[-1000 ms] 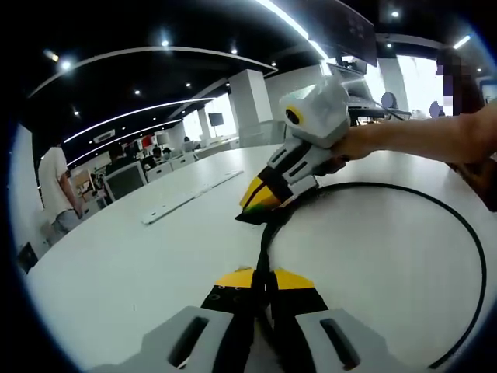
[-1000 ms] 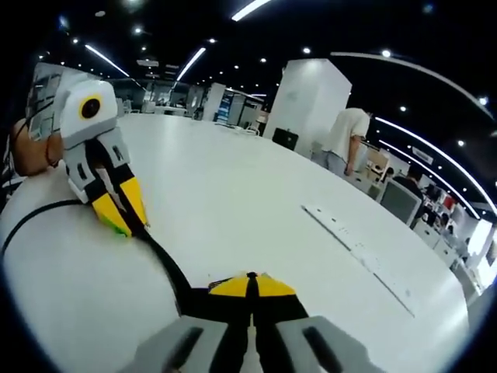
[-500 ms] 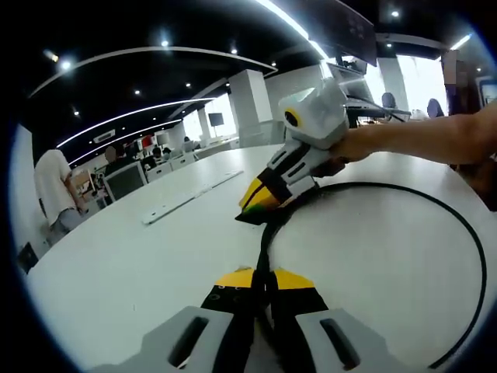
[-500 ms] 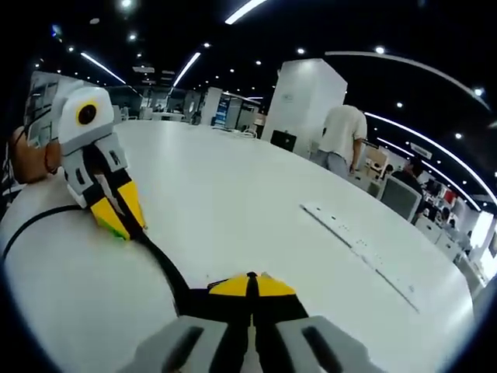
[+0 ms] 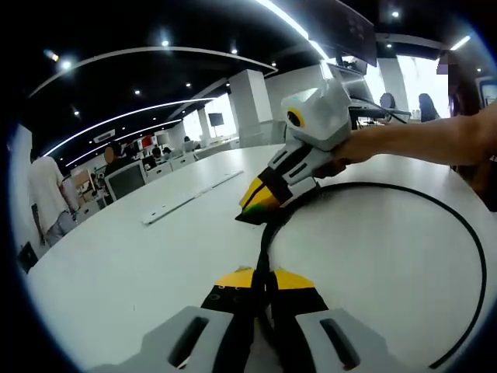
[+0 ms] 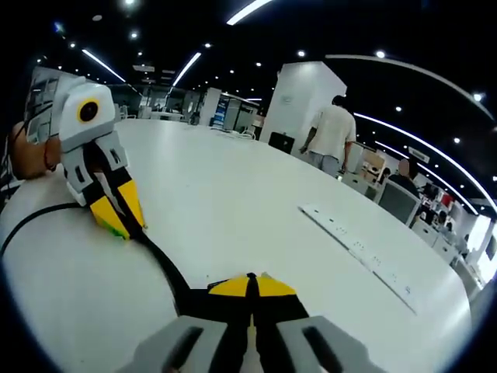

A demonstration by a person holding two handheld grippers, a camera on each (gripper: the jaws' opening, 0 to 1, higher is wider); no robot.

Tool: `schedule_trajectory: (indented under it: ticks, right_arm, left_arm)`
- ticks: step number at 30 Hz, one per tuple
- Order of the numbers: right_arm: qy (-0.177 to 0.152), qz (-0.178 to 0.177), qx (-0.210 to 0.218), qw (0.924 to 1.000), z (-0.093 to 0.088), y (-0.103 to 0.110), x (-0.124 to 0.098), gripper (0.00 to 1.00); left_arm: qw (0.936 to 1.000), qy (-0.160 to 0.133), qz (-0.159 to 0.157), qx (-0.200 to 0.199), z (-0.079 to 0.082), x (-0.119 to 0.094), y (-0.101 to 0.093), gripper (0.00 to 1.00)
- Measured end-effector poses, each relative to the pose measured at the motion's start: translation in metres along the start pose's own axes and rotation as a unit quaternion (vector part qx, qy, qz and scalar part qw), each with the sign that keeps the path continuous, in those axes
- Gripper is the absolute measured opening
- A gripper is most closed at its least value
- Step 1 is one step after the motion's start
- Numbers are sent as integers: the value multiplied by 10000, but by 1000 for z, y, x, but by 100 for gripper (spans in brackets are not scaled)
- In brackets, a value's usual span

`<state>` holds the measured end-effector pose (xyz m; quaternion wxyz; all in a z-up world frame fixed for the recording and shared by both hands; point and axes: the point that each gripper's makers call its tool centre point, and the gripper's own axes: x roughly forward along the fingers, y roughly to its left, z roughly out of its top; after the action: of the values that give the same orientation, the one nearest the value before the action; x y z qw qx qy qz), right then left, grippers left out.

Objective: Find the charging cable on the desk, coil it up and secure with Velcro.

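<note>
Nearest in the left gripper view, left gripper [image 5: 262,278] has its jaws closed on the black charging cable [image 5: 466,233], pinned right at the yellow tips on the white bench [image 5: 140,264]. From that pinch the cable runs straight ahead, away from the jaws, to the right gripper [image 5: 260,203], also clamped on it a short stretch further on. Past that it sweeps out in one wide open loop to the view's right and curves back toward the bottom edge. The right gripper view mirrors it: right gripper [image 6: 250,286] jaws closed on the cable [image 6: 167,268], left gripper [image 6: 120,217] ahead. The short span's long axis runs jaw to jaw; slack lies on the right gripper's side. Further off: a flat white strip [image 5: 190,198], then a person [image 6: 330,140] by the desks.
</note>
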<state>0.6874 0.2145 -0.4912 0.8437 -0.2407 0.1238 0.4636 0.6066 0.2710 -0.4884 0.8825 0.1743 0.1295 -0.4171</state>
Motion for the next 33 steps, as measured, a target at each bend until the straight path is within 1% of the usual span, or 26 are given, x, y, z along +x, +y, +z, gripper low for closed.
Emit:
schedule_trajectory:
  ticks: [2, 5, 14, 22, 29, 33]
  right_arm:
    - [-7, 4, -6, 10000, 0, 1, -2, 3]
    - [-67, 12, 58, 10000, 4, 2, -6, 7]
    - [-75, -21, 55, 10000, 6, 4, -14, 12]
    - [-186, -43, 89, 9998, 15, 8, -24, 15]
    - [-340, -132, 167, 9992, 23, 10, -41, 17]
    - [-519, -182, 265, 9981, 34, 13, -53, 18]
  left_arm:
    - [10000, -1, -1, -3, 0, 0, 0, 8]
    - [10000, 2, 0, 2, 0, 0, 0, 8]
    - [10000, 7, 4, 17, 0, -2, -1, 8]
    - [10000, 9, 9, 42, 0, -3, -2, 8]
    - [10000, 9, 15, 38, 0, -2, -1, 8]
    - [10000, 11, 16, 27, 1, -2, 0, 8]
